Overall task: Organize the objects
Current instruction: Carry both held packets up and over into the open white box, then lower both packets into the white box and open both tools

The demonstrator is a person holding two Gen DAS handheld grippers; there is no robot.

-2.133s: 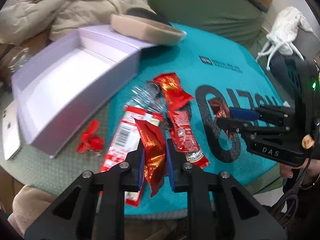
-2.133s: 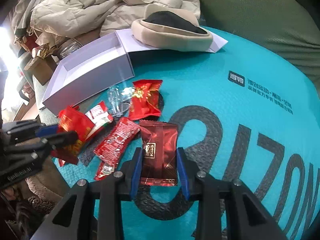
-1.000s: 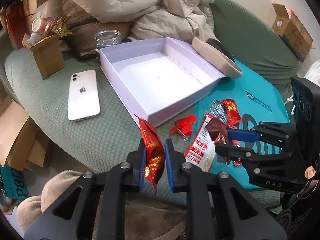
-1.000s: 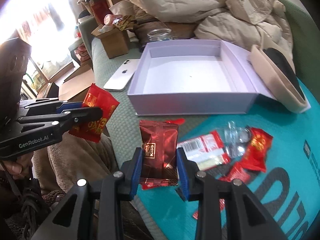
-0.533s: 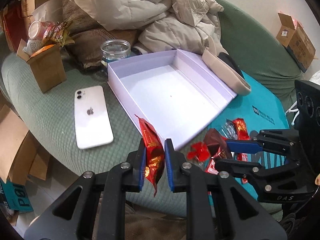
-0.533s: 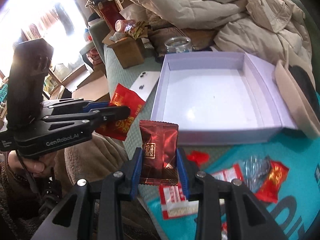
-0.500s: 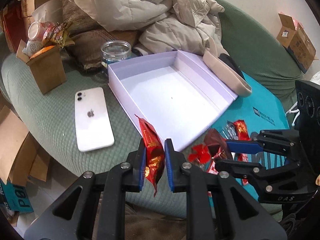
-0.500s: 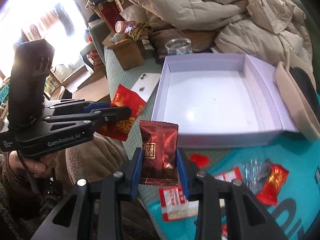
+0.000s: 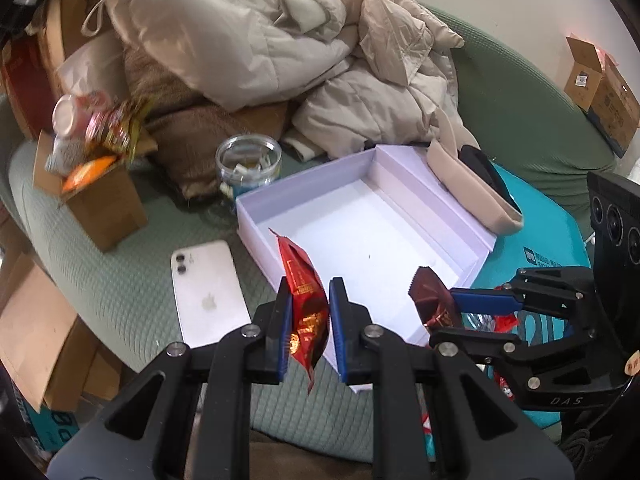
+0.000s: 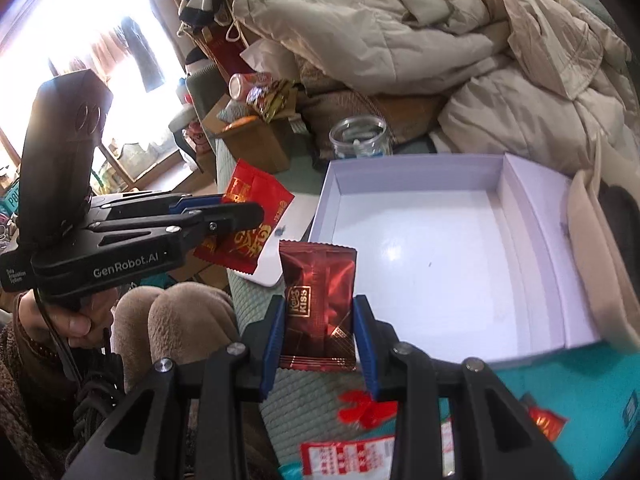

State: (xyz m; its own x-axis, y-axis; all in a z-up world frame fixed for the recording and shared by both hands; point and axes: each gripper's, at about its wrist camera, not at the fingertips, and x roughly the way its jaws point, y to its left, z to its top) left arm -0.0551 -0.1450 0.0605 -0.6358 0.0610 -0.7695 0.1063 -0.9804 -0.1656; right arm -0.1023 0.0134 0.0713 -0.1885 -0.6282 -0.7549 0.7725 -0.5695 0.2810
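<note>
My left gripper point(image 9: 307, 312) is shut on a bright red snack packet point(image 9: 302, 288), held in the air at the near corner of the empty white box point(image 9: 360, 240). My right gripper point(image 10: 318, 330) is shut on a dark red "KISS" candy packet point(image 10: 318, 300), just short of the box's point(image 10: 440, 256) near wall. From the right wrist view the left gripper point(image 10: 240, 216) shows at the left with its red packet point(image 10: 250, 228). The left wrist view has the right gripper point(image 9: 456, 316) at the right, holding the dark packet point(image 9: 434, 304).
A white phone point(image 9: 206, 292) lies left of the box on the green cushion. A glass jar point(image 9: 248, 164), a brown carton of snacks point(image 9: 90, 196) and a beige coat point(image 9: 280, 40) sit behind. Loose red packets point(image 10: 340, 456) lie on the teal mat point(image 10: 580, 380). A beige case point(image 9: 472, 188) leans on the box's far side.
Both grippers have carried their packets away from the pile on the teal mat toward the white box, which now lies larger and closer in both views. Grips are unchanged.
</note>
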